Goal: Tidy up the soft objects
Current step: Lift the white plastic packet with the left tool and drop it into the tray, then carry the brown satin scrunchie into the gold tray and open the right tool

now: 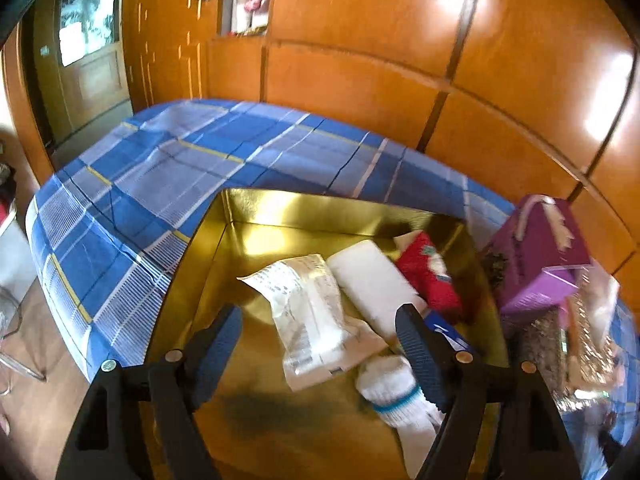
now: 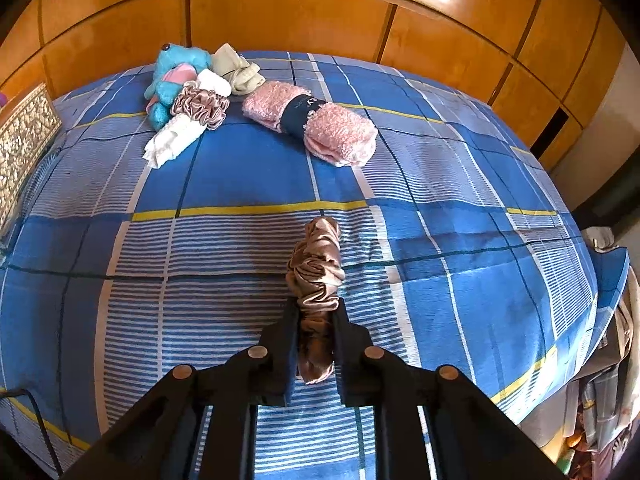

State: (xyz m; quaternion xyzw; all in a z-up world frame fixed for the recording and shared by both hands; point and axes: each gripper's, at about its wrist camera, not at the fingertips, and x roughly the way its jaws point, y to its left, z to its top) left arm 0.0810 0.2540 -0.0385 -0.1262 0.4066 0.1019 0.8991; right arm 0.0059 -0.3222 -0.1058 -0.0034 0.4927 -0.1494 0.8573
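My left gripper [image 1: 320, 320] is open and empty above a gold box [image 1: 236, 240]. In the box lie a clear packet of white cloth [image 1: 316, 320], a white folded pad [image 1: 372, 280], a red fabric item [image 1: 428, 276] and a white sock with a teal band [image 1: 396, 388]. My right gripper [image 2: 318, 308] is shut on a rose satin scrunchie [image 2: 316, 268] held over the blue plaid bed [image 2: 240, 168]. Far on the bed lie a pink fluffy roll [image 2: 312, 122], a blue plush toy [image 2: 172, 76], a second scrunchie [image 2: 200, 106], white cloths [image 2: 172, 140] and a beige cloth [image 2: 236, 68].
A purple box [image 1: 536, 252] and glittery packets [image 1: 580, 340] sit right of the gold box. A gold patterned box [image 2: 20, 140] stands at the bed's left edge. Wooden wardrobe panels [image 2: 300, 12] run behind the bed. The bed edge drops off at right.
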